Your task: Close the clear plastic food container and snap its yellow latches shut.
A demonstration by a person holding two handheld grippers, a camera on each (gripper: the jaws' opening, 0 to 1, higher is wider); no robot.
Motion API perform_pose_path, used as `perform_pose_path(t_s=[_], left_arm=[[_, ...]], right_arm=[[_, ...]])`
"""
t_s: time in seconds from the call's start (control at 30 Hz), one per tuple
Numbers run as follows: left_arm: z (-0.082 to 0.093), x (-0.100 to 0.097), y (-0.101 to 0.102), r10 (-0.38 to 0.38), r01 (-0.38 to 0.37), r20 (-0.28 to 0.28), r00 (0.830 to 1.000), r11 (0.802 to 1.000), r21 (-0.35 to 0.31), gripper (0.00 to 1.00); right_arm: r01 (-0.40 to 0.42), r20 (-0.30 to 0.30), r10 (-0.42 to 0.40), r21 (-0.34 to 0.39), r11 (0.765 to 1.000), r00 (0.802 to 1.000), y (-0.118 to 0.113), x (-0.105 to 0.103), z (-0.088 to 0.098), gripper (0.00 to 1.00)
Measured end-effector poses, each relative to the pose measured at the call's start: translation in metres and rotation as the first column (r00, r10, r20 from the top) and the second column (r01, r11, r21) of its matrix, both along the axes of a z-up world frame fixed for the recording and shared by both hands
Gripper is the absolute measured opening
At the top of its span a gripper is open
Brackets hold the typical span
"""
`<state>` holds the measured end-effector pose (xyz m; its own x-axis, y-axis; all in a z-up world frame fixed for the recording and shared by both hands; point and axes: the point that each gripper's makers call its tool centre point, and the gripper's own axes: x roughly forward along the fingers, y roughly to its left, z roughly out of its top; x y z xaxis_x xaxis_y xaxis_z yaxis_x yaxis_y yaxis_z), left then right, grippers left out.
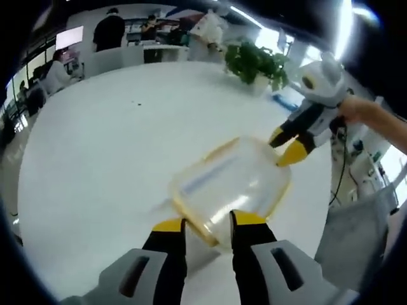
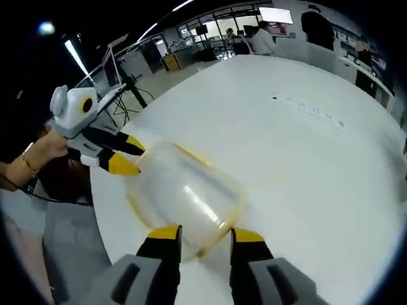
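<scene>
A broad white table (image 1: pixel 108 146) carries a clear plastic food container (image 1: pixel 230 188) with yellow trim, lying near one edge. A potted green plant (image 1: pixel 255 62) stands at the table's far edge, well apart from it.

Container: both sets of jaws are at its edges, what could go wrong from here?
1. The container looks tilted and blurred between the left gripper and the right gripper, which meet it from opposite ends. Uneven pressure might make it slide on the smooth white table.
2. Each pair of jaws stands apart at the yellow rim. A latch could be pushed crooked and not snap.
3. The lid looks seated, but the blur hides whether it sits flush.
</scene>
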<state>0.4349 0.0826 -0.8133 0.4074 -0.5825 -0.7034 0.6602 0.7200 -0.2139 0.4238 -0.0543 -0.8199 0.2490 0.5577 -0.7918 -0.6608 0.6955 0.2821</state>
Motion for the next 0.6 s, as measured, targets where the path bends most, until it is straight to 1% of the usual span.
perform_pose_path(t_s=[0.07, 0.13, 0.2, 0.23, 0.27, 0.3, 0.43, 0.5, 0.53, 0.6], left_arm=[[0.0002, 0.0006, -0.0002, -0.006, 0.005, 0.012, 1.000, 1.000, 0.009, 0.25], [0.0007, 0.0010, -0.0005, -0.011, 0.011, 0.022, 1.000, 1.000, 0.020, 0.26], [0.0018, 0.0009, -0.0011, -0.023, 0.021, 0.036, 0.999, 0.999, 0.036, 0.26], [0.0021, 0.0012, -0.0011, -0.028, 0.026, 0.042, 0.999, 0.999, 0.045, 0.26], [0.0023, 0.0011, -0.0011, -0.029, 0.027, 0.044, 0.999, 0.998, 0.050, 0.26], [0.0026, 0.0014, -0.0011, -0.032, 0.029, 0.049, 0.998, 0.998, 0.057, 0.27], [0.0038, 0.0017, -0.0010, -0.037, 0.032, 0.065, 0.997, 0.997, 0.076, 0.27], [0.0048, 0.0025, -0.0014, -0.046, 0.038, 0.078, 0.996, 0.994, 0.100, 0.28], [0.0056, 0.0021, -0.0021, -0.050, 0.041, 0.082, 0.995, 0.993, 0.112, 0.28], [0.0058, 0.0026, -0.0024, -0.053, 0.042, 0.087, 0.995, 0.991, 0.129, 0.28]], right_arm=[[-0.001, 0.009, 0.001, -0.003, 1.000, 1.000, -0.0003, 0.0007, 0.0002, 0.28], [-0.016, 0.032, 0.016, -0.015, 1.000, 0.999, 0.0011, 0.0020, 0.0009, 0.28], [-0.052, 0.092, 0.057, -0.049, 0.997, 0.994, -0.0005, 0.0049, 0.0028, 0.30], [-0.057, 0.109, 0.064, -0.063, 0.996, 0.992, 0.0001, 0.0048, 0.0037, 0.30], [-0.060, 0.107, 0.067, -0.065, 0.996, 0.992, 0.0002, 0.0030, 0.0038, 0.30], [-0.046, 0.101, 0.052, -0.057, 0.997, 0.994, -0.0002, 0.0027, 0.0037, 0.30], [-0.045, 0.120, 0.051, -0.053, 0.998, 0.991, -0.0013, 0.0033, 0.0046, 0.30], [-0.045, 0.130, 0.052, -0.055, 0.997, 0.990, -0.0013, 0.0032, 0.0053, 0.31], [-0.065, 0.161, 0.077, -0.075, 0.995, 0.984, -0.0029, 0.0058, 0.0062, 0.33], [-0.068, 0.168, 0.085, -0.102, 0.992, 0.982, -0.0062, 0.0070, 0.0065, 0.37]])
